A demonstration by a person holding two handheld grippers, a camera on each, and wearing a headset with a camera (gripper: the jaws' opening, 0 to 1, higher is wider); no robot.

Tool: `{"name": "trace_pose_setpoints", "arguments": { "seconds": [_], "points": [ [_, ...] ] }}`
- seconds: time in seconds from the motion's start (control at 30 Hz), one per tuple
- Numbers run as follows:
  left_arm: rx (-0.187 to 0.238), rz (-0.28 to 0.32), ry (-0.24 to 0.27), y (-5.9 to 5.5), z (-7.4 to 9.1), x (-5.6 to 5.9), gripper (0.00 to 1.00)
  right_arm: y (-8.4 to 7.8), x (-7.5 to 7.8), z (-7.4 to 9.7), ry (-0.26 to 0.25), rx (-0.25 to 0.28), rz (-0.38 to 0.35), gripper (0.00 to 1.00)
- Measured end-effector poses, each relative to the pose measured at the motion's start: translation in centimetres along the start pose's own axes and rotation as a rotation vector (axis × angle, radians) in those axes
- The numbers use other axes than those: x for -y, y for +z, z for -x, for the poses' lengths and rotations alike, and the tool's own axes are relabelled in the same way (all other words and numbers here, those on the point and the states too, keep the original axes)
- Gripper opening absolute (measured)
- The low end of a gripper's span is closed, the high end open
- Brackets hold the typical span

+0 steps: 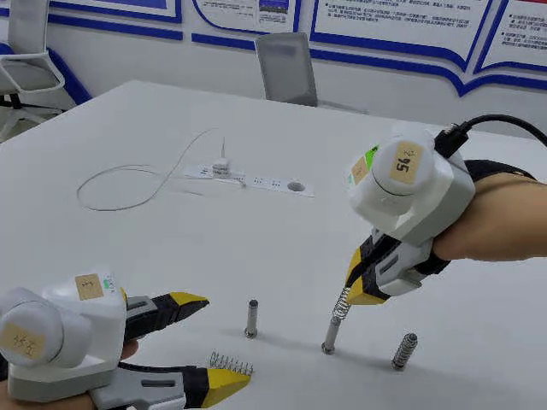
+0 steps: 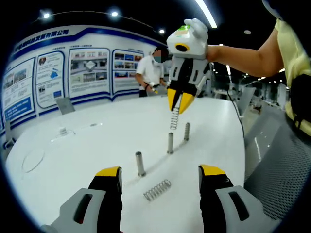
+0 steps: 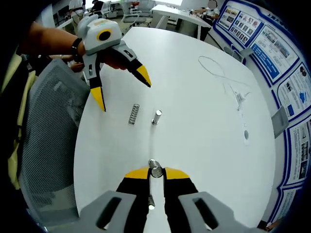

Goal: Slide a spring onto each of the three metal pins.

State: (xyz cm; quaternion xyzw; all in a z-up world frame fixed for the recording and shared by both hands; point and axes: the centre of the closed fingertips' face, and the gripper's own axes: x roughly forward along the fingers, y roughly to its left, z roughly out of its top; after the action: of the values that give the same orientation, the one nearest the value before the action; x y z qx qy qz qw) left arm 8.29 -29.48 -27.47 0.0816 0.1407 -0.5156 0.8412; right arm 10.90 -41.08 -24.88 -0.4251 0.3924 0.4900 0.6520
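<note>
Three metal pins stand on the white table: a bare left pin (image 1: pixel 251 318), a middle pin (image 1: pixel 331 334) and a right pin (image 1: pixel 404 350) wearing a spring. My right gripper (image 1: pixel 361 290) is shut on a spring (image 1: pixel 343 301) that hangs just above the middle pin's top; the spring (image 3: pixel 155 169) sits between its yellow tips. My left gripper (image 1: pixel 215 342) is open, its jaws either side of a loose spring (image 1: pixel 231 363) lying flat on the table. The left gripper view has that spring (image 2: pixel 157 190) in front of the jaws, with the bare pin (image 2: pixel 140 163) behind.
A white power strip (image 1: pixel 248 179) with a thin looped cable (image 1: pixel 120 184) lies at mid-table. Grey chairs (image 1: pixel 286 68) stand at the far edge. A person (image 2: pixel 149 73) stands in the background of the left gripper view. The table edge runs close behind the pins.
</note>
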Motion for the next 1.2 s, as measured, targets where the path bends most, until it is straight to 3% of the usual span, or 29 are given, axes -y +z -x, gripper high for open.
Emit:
{"name": "trace_pose_setpoints", "arguments": {
  "seconds": [0.57, 1.2],
  "points": [
    [0.003, 0.004, -0.001, -0.1, -0.1, -0.3, 0.66, -0.3, 0.2, -1.1, 0.018, -0.032, 0.004, 0.11],
    [0.000, 0.004, -0.004, -0.1, -0.1, -0.1, 0.65, -1.3, -0.3, -4.1, 0.048, -0.087, -0.002, 0.11]
  ]
}}
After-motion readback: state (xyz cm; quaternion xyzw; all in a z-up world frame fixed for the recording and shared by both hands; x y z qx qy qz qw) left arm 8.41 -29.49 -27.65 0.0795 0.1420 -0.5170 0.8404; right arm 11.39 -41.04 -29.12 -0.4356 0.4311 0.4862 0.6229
